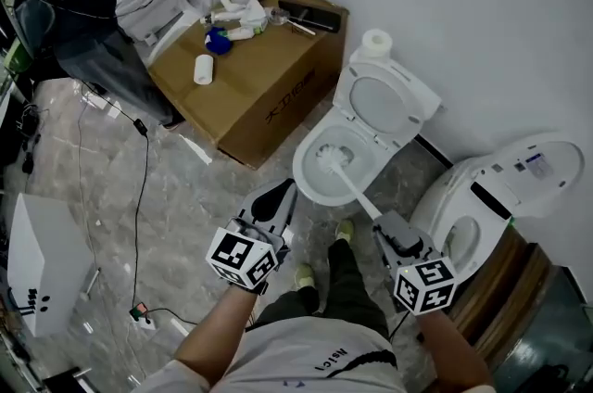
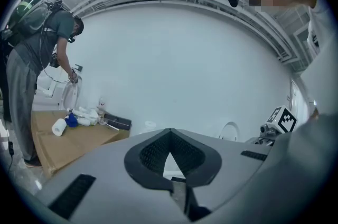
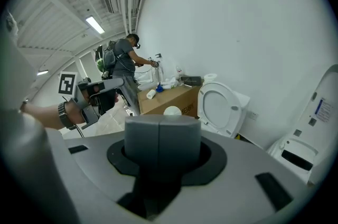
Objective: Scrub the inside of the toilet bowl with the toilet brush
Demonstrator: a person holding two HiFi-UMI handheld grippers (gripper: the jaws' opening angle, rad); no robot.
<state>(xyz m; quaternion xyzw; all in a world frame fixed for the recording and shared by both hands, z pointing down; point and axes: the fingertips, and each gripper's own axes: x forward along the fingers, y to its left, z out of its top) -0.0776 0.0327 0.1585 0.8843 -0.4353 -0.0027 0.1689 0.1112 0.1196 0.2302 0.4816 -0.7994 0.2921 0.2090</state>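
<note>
Toilet brush (image 1: 350, 184): handle clamped in the right tongs (image 1: 389, 227), long axis slanting away and leftward from them, white head already down inside the toilet bowl (image 1: 303, 173); left tongs (image 1: 275, 200) closed on nothing, idle just left of the bowl.

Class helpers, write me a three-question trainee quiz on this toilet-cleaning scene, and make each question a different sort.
1. True or false: the head of the brush is inside the toilet bowl.
2. The toilet lid is: A) up B) down C) missing.
3. Short answer: what is the right gripper clamped on?
Key: 1 true; 2 A; 3 the brush handle.
</note>
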